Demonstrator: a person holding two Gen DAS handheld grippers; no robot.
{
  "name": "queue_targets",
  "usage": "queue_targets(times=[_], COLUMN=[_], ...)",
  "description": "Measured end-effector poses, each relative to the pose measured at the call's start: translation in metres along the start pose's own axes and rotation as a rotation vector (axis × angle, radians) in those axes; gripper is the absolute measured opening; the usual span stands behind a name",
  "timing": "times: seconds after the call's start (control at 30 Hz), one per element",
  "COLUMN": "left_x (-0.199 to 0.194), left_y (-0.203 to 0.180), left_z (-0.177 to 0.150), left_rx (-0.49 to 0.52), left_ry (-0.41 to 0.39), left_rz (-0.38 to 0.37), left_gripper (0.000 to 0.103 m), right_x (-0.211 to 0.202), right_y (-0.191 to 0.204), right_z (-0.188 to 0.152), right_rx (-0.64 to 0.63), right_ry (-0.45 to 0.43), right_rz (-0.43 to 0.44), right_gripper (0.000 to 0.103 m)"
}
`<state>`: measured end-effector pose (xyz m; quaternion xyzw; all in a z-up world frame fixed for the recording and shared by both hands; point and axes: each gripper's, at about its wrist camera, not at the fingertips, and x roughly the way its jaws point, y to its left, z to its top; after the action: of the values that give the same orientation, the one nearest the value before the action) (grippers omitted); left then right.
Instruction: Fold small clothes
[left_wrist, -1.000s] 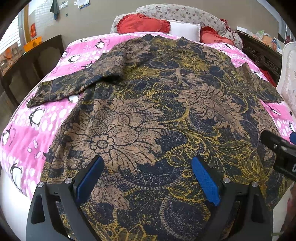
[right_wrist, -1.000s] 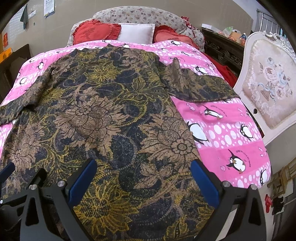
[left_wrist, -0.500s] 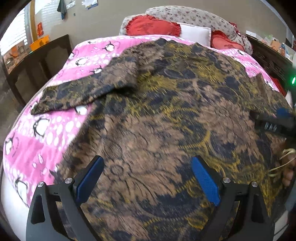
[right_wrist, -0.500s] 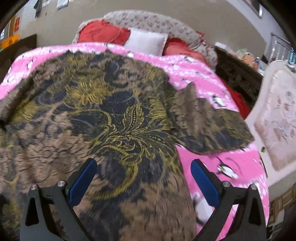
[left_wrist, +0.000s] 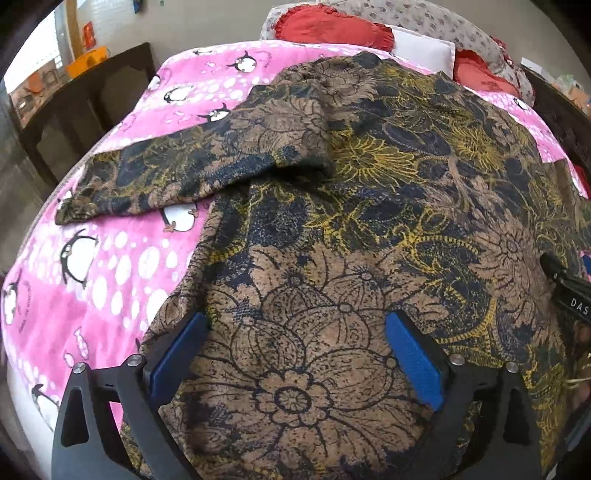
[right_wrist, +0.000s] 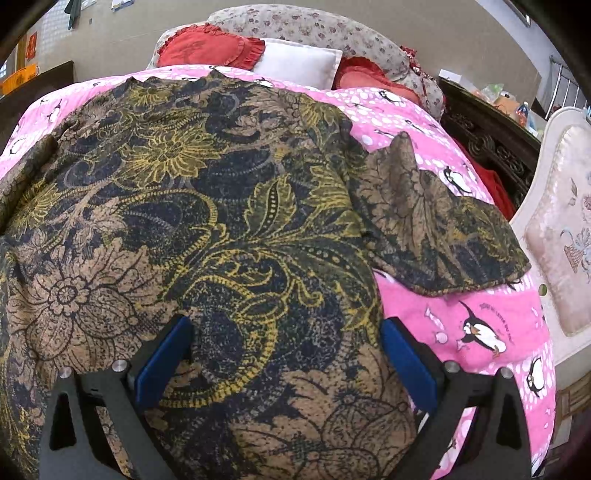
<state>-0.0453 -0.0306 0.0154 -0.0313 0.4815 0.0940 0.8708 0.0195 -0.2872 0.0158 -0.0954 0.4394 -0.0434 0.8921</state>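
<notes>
Left wrist: right gripper (left_wrist: 569, 291) reads "DAS", rest cut off.

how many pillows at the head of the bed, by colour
red heart pillows: 2
white pillow: 1
grey floral pillow: 1
total: 4

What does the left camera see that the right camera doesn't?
Only the left wrist view shows the shirt's long sleeve spread over the blanket, a dark table beside the bed, and the tip of the right gripper at the edge.

Only the right wrist view shows the other sleeve and a white padded chair.

Both show the flowery shirt, the pink penguin blanket, the red pillows, and open blue-padded fingers over the shirt.
</notes>
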Motion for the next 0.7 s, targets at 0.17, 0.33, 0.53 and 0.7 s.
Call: queue_targets(times=[0.17,0.33,0.53,0.7], left_x=[-0.017,-0.035,-0.042,-0.041], left_y=[-0.014,-0.039,-0.057,-0.054], left_z=[-0.004,-0.007,-0.012,-0.014], left_rx=[0.002,0.03,0.062,0.053], left_ry=[0.002,0.001,0.004,0.011], left_rz=[-0.049,-0.154,-0.198,-0.201], left_gripper=[0.08,0.08,0.08,0.08], right_x=[-0.002,-0.002,-0.002,-0.003], right_y=[0.003,0.004,0.006,0.009], right_z=[-0.001,-0.001,-0.001,-0.001], right_rx=[-0.012,-0.018,-0.021,-0.034], right_ry=[-0.007,-0.006,-0.008,-0.013], right_rz=[-0.018,-0.026,-0.03,-0.049], right_gripper=[0.103,0.103,0.103,0.103])
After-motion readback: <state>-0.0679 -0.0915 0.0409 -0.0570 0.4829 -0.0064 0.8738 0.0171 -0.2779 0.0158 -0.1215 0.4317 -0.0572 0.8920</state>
